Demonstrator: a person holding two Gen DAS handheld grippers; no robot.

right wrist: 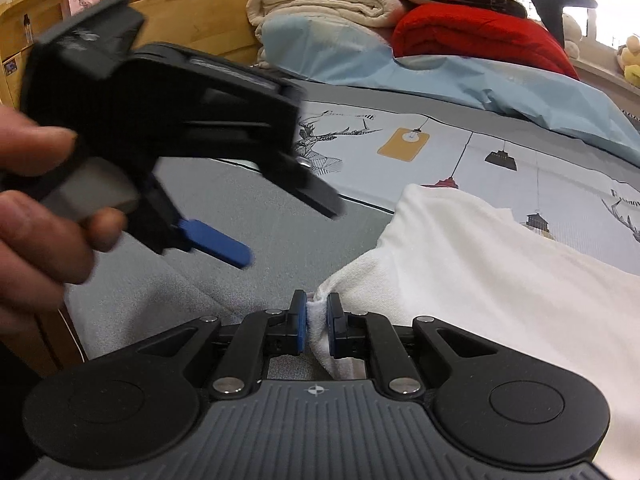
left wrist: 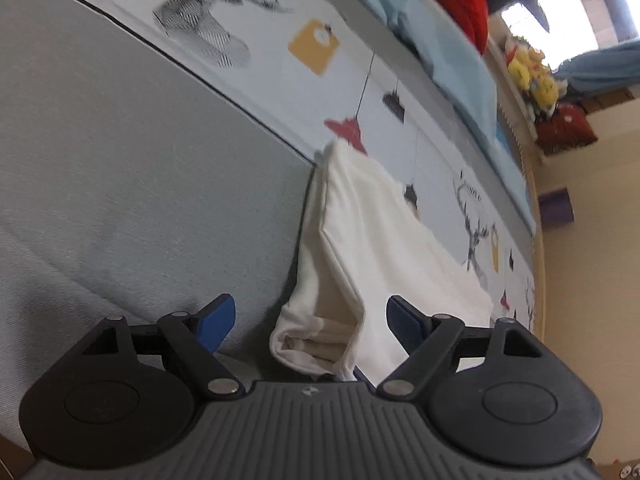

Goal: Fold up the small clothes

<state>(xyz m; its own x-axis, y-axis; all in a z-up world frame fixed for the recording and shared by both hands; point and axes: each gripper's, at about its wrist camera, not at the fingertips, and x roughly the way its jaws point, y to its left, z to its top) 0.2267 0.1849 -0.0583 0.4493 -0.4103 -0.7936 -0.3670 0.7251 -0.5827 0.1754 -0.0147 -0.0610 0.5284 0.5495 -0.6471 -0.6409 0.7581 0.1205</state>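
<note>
Closest to the right wrist lens, the right gripper (right wrist: 317, 320) has its blue pads pinched together on a bunched corner of the white garment (right wrist: 480, 264), the cloth squeezed into a small wad between them. From that view the left gripper (right wrist: 276, 228) hangs at about ten o'clock, gripped by a hand (right wrist: 44, 224), and only one of its blue fingers (right wrist: 218, 244) reads clearly through the blur. The left wrist view settles it: the left gripper (left wrist: 310, 320) stands with jaws wide apart and nothing between the pads, its opening aimed at the near rolled end of the garment (left wrist: 372, 248).

By my judgement the folding is at an early stage. One corner is taken and lifted a little; the second hold is not yet made, and no finished, squared fold shows in either view.

Largest in the scene is the bed: a plain grey cover (left wrist: 132, 184) fills the nine o'clock side, and a pale printed sheet (left wrist: 432, 128) with deer, hanging lamps and a yellow tag runs from twelve toward three o'clock. A light blue quilt (right wrist: 460, 72) lies beyond it at twelve to one o'clock, with a red blanket (right wrist: 480, 36) and stacked cream bedding (right wrist: 320, 4) on top.

The garment lies straddling the seam where grey cover meets printed sheet, at four o'clock from the right gripper. It is soft white knit, loosely doubled over itself, a cream inner layer showing at the open near end, with rounded rather than creased edges.
</note>
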